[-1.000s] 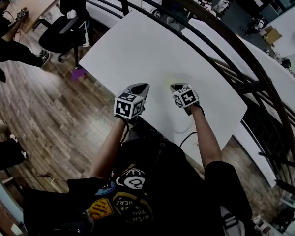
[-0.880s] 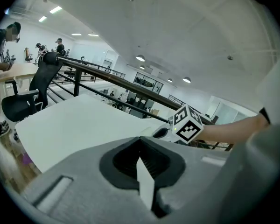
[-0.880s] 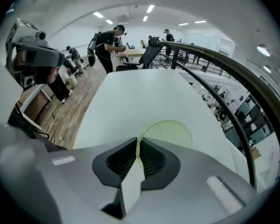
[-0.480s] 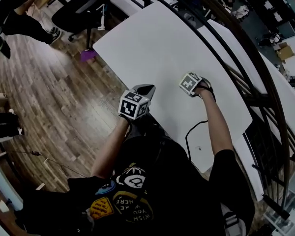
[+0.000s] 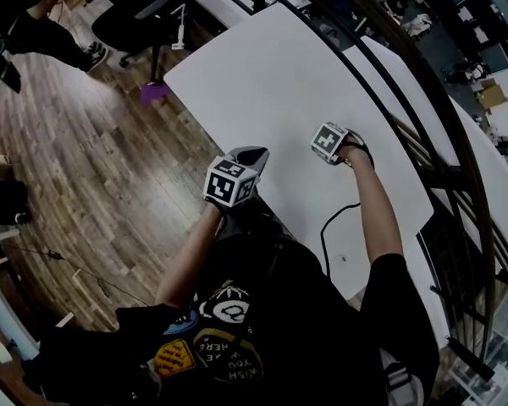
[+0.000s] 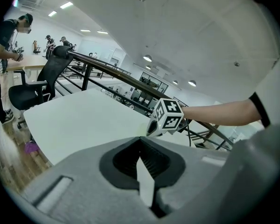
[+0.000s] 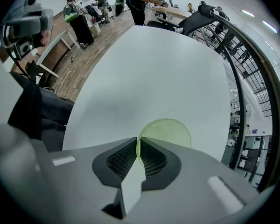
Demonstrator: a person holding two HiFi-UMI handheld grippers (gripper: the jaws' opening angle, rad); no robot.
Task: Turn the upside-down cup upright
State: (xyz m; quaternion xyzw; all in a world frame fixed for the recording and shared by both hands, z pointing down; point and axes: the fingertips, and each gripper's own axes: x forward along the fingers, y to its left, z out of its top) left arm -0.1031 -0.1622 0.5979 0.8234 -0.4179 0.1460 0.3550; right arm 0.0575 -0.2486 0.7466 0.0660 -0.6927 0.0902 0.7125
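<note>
The cup [image 7: 170, 129] is pale green and see-through; in the right gripper view it shows as a round disc on the white table [image 7: 149, 64]. My right gripper [image 7: 137, 141] points straight down at the table and is shut on the cup's thin wall. In the head view the right gripper [image 5: 328, 146] hides the cup under its marker cube. My left gripper [image 5: 252, 153] hovers over the table's near edge, shut with nothing in it. In the left gripper view its jaws [image 6: 140, 141] meet, and the right gripper [image 6: 151, 129] is just beyond them.
A black railing [image 5: 423, 117] runs along the table's far side. A black cable [image 5: 326, 227] lies on the table beside the right forearm. An office chair [image 5: 135, 19] and other people stand on the wooden floor [image 5: 76, 142] to the left.
My right gripper has rolled over and sunk toward the table, so its cube now faces up. The cup's pale green glimpse is now hidden. The left gripper has shifted a little.
</note>
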